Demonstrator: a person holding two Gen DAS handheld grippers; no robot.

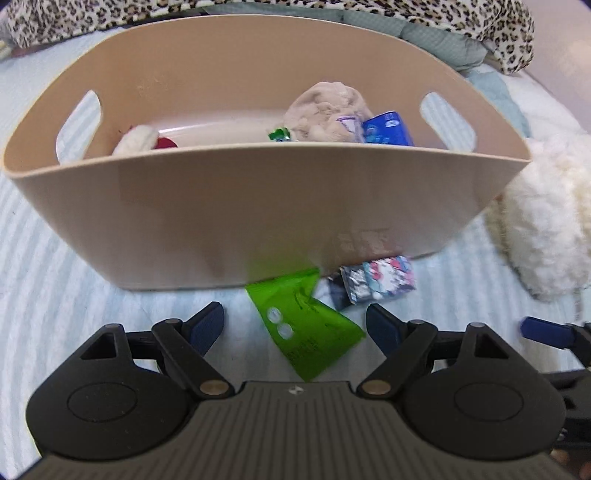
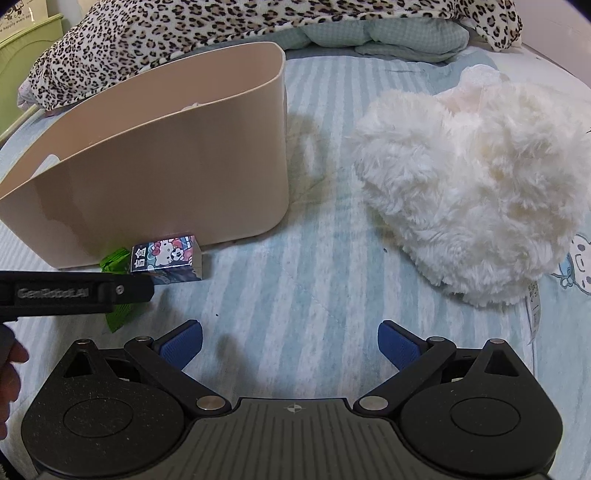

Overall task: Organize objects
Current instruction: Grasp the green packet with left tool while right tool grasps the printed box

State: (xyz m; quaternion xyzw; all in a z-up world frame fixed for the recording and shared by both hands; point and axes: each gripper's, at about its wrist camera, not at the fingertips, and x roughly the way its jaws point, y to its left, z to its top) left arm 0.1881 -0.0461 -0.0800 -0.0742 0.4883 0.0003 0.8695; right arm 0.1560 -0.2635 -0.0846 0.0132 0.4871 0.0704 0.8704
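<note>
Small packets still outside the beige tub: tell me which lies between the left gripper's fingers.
The bright green foil sachet, lying flat between the open left gripper fingers. The cartoon-printed little box sits farther off, against the beige plastic tub.

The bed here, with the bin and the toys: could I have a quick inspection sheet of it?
Surface: striped bedsheet.
Job's things: beige bin holding plush toys and a blue box; green packet and cartoon box on the sheet before it; white plush beside it.
Clutter: nothing seen.
Grippers: left gripper open above the packet; right gripper open, empty.
Cables: nothing seen.
Surroundings: leopard blanket, pale green quilt.
</note>
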